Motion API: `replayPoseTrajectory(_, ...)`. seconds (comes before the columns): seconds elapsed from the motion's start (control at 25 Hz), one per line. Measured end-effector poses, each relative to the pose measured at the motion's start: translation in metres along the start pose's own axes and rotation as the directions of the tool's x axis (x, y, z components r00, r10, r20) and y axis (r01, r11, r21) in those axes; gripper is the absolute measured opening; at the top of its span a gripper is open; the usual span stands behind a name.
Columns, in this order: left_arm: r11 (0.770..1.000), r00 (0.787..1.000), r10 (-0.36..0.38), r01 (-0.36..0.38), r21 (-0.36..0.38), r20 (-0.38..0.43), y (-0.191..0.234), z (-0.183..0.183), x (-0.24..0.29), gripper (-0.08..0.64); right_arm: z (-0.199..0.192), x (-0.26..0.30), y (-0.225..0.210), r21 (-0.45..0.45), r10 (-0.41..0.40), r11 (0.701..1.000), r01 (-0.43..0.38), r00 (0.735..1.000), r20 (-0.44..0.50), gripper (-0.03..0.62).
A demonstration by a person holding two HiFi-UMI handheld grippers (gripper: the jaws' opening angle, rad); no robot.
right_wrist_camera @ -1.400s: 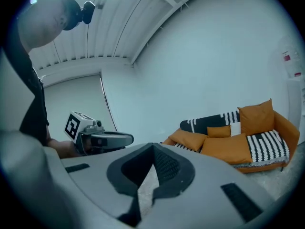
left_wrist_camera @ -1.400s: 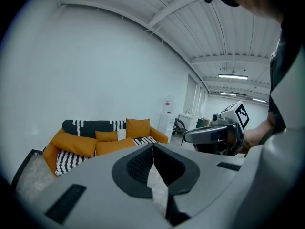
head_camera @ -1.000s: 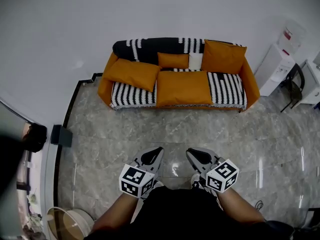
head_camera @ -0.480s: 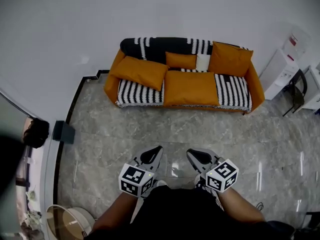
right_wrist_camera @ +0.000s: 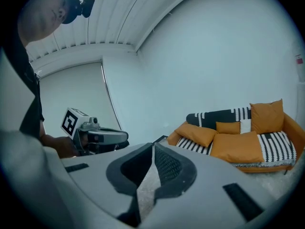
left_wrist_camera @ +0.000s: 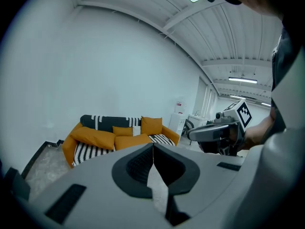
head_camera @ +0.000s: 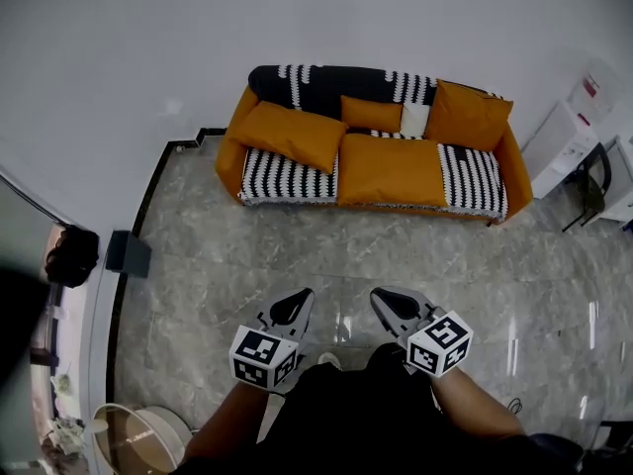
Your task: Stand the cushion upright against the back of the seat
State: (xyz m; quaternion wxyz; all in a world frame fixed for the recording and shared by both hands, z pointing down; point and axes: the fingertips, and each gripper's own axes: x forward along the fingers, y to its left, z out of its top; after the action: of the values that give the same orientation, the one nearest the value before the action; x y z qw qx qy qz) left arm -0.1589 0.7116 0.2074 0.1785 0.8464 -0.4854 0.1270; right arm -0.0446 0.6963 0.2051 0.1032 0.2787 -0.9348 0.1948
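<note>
An orange sofa [head_camera: 514, 171] with a black-and-white striped cover stands against the far wall. A large orange cushion [head_camera: 289, 135] lies slanted on its left seat. Another large one [head_camera: 390, 169] lies flat in the middle, and a third [head_camera: 468, 116] stands upright at the right. A small orange cushion [head_camera: 372, 113] and a small white one [head_camera: 414, 119] lean on the backrest. My left gripper [head_camera: 297, 297] and right gripper [head_camera: 386, 297] are held side by side in front of me, far from the sofa. Both are shut and hold nothing, as the closed jaws show in the left gripper view [left_wrist_camera: 153, 147] and the right gripper view [right_wrist_camera: 153, 149].
Grey marble floor [head_camera: 326, 245] stretches between me and the sofa. A white cabinet [head_camera: 564, 137] and a dark chair [head_camera: 591, 181] stand to the sofa's right. A black box [head_camera: 129, 253] and a dark bag [head_camera: 69, 257] sit at the left, and a round basket [head_camera: 138, 438] lies near my feet.
The sofa has shifted right and slightly up in the head view as I move across the floor. Both grippers stay shut, side by side in front of me.
</note>
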Motion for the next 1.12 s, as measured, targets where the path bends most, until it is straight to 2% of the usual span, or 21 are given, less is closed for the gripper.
replayPoseTrajectory(0.4,0.998,0.999,0.051,-0.051,-0.049,0.009,0.053,0.004,0.002,0.017,0.017,0.053,-0.009,-0.012,0.020,1.000,-0.021,0.999,-0.030,0.040)
replayPoseTrajectory(0.68,0.997,0.998,0.057,-0.059,-0.050,-0.032,0.088,0.006,0.036,0.017,0.032,0.096,-0.054,0.025,-0.006,1.000,0.006,1.000,-0.007,0.040)
replayPoseTrajectory(0.88,0.999,0.998,0.047,-0.048,-0.020,-0.038,0.120,0.038,0.081,0.017,0.060,0.126,-0.098,0.028,-0.015,0.999,0.015,1.000,0.009,0.040)
replayPoseTrajectory(1.12,0.998,0.998,0.055,-0.056,-0.024,-0.024,0.167,0.086,0.142,0.017,0.098,0.165,-0.158,0.010,-0.007,1.000,0.007,1.000,0.016,0.040)
